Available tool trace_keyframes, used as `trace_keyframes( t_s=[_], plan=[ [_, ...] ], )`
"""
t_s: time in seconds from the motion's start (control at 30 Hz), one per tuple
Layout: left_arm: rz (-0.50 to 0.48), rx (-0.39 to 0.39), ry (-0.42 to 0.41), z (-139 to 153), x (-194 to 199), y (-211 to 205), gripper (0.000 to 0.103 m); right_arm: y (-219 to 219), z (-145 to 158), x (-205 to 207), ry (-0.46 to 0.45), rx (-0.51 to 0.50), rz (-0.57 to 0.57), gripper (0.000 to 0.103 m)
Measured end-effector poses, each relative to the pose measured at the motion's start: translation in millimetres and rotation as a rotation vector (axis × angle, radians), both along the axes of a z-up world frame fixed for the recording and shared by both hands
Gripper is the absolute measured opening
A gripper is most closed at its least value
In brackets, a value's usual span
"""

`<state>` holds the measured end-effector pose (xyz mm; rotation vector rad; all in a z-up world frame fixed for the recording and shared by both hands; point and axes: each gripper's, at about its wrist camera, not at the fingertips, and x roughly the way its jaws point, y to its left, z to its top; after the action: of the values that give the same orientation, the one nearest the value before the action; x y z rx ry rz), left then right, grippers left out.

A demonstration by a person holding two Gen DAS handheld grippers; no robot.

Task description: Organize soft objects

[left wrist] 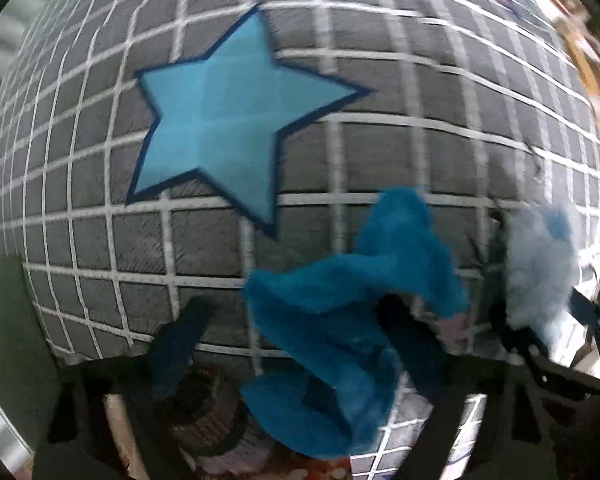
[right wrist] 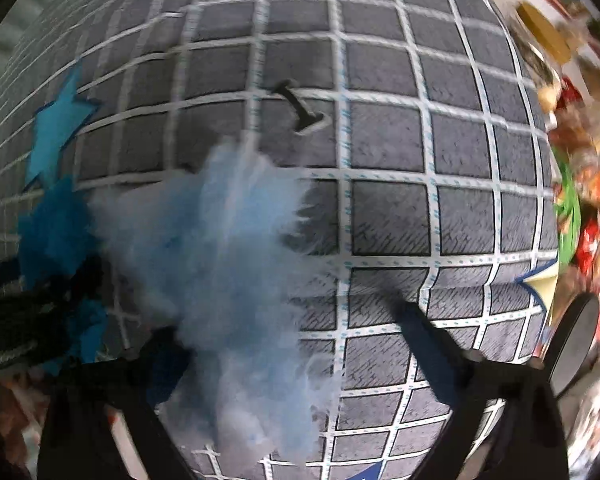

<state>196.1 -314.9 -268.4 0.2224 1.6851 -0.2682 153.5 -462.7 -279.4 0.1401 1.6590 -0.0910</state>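
Drooping deep-blue plush (left wrist: 352,300); pale-blue fluffy piece (right wrist: 228,264), blurred.

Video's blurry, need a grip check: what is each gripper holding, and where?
Left gripper: dark blue plush. Right gripper: pale blue fluff. Grip points cannot be told.

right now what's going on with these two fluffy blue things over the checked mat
A person works two handheld grippers above a grey mat with a white grid. The left gripper has a deep blue plush piece between its fingers. The right gripper has a pale blue fluffy tuft against its left finger; its fingers look spread, so the grip is unclear. A blue star patch lies flat on the mat. Motion blur hides finer detail.
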Motion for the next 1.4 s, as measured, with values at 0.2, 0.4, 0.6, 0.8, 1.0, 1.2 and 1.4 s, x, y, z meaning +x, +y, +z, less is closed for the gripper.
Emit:
trace_keyframes(
  t_s=[0.2,0.4,0.6,0.8,1.0,1.2,1.4],
  plan=[
    [-0.114,-0.032,-0.005,16,-18,-23,0.019,2,12,-5,-0.022,0.102,0.003,0.031],
    [-0.096,-0.068,-0.079,52,-31,-15,0.019,-11,37,-9,-0.067,0.155,-0.058,0.031],
    [-0.082,-0.118,-0.153,103,-40,-3,0.019,-15,63,-13,-0.100,0.186,-0.080,0.031],
    [-0.085,-0.139,-0.194,146,-56,-5,0.019,-13,89,-23,-0.125,0.221,-0.097,0.032],
    [-0.090,-0.137,-0.219,158,-69,20,0.019,1,108,-32,-0.145,0.219,-0.076,0.032],
    [-0.080,-0.154,-0.251,172,-79,38,0.019,26,128,-35,-0.173,0.219,-0.046,0.032],
    [-0.060,-0.168,-0.287,187,-83,65,0.019,54,144,-32,-0.200,0.219,-0.016,0.032]
  ],
)
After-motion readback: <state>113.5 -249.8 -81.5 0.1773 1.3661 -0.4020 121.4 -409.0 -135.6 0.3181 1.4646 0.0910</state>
